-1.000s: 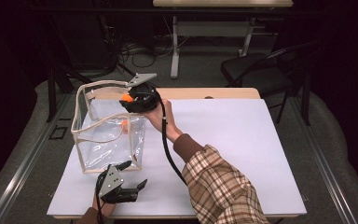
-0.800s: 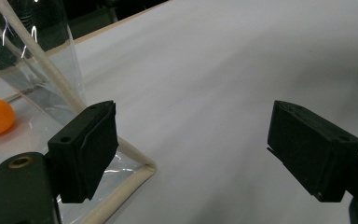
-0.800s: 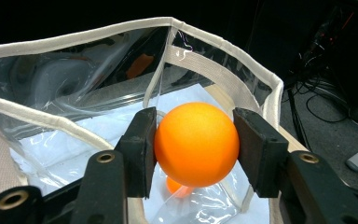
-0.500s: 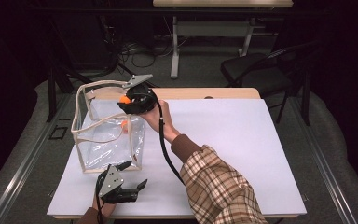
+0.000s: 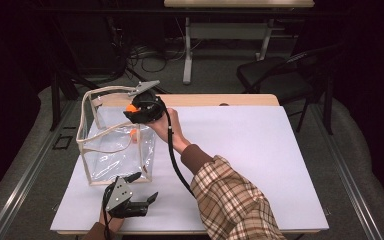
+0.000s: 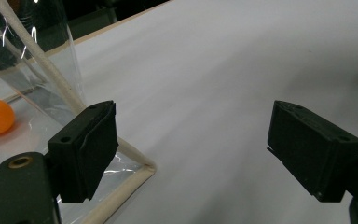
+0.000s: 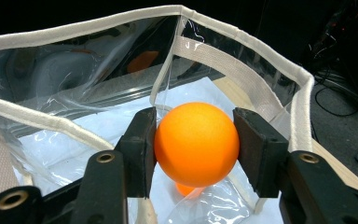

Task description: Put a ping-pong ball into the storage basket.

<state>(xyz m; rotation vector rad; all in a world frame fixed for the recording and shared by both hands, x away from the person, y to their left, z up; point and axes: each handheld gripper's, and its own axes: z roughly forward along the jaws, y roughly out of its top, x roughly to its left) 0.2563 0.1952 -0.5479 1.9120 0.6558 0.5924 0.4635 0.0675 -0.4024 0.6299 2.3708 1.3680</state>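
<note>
Now my right claw [image 7: 193, 144] clamps an orange ball [image 7: 196, 143] just above the open mouth of the clear bag [image 5: 115, 145]; my left claw [image 5: 139, 187] gapes wide, empty, on the worktop [image 5: 260, 150] beside that bag.

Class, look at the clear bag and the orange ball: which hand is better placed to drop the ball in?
The right. Its claw grips the ball above the bag; the left claw is open, low on the table, outside it.

Orange ball [image 7: 196, 143], clear bag [image 5: 115, 150] — cream trim, plaid sleeve [image 5: 235, 205]
</note>
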